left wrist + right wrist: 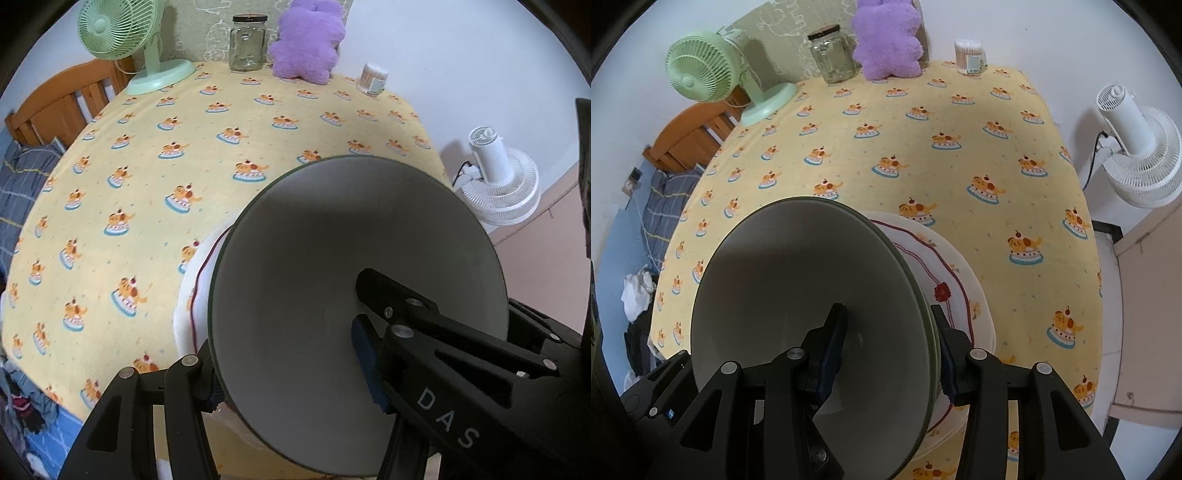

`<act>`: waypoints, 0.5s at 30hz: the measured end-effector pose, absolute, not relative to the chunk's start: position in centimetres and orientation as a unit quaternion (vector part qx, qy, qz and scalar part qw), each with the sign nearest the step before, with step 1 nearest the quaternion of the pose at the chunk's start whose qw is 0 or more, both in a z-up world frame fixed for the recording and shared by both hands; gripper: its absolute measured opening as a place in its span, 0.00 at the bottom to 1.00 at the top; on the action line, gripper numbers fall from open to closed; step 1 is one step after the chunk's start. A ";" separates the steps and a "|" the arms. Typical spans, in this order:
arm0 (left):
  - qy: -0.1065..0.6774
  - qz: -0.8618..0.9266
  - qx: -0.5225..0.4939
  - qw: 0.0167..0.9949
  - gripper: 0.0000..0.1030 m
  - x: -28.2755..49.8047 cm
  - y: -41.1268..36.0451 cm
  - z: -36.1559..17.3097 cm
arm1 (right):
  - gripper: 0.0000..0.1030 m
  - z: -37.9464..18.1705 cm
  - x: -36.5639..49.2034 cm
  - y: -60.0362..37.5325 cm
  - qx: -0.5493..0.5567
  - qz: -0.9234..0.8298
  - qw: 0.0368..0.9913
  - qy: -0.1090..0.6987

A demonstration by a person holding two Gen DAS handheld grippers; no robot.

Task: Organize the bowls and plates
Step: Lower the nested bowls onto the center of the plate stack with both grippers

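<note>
A grey-white bowl with a dark green rim fills the lower middle of the left wrist view. My left gripper is shut on its rim, one finger inside and one outside. The same bowl shows in the right wrist view, where my right gripper is shut on its opposite rim. Both hold it tilted over a white plate with a red wavy line and a flower. That plate peeks out behind the bowl on the yellow tablecloth.
At the table's far edge stand a green desk fan, a glass jar, a purple plush toy and a tub of cotton swabs. A white floor fan stands right of the table. A wooden bed frame lies left.
</note>
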State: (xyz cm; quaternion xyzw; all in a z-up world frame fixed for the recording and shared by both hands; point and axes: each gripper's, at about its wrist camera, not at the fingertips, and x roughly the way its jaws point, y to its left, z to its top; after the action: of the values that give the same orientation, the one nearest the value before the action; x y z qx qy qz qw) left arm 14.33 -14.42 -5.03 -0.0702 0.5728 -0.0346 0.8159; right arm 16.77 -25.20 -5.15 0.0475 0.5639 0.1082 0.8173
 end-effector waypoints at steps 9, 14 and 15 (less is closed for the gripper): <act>0.574 -0.012 -0.055 0.817 0.89 13.1 -13.5 -3.6 | 0.80 -4.1 15.5 -25.8 0.058 0.100 0.829 0.548; 0.558 -0.046 -0.026 0.828 0.89 12.7 -12.7 -2.0 | 0.80 -2.7 14.5 -25.4 0.060 0.066 0.839 0.537; 0.553 -0.053 -0.024 0.831 0.89 12.6 -12.4 -1.7 | 0.80 -2.4 14.2 -25.3 0.063 0.058 0.841 0.533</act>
State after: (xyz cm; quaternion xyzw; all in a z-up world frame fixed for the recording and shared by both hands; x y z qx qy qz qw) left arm 12.61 -12.38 -1.72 -0.0238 0.5534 -0.0532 0.8309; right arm 14.25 -25.26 -2.42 0.0633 0.5334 0.0579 0.8415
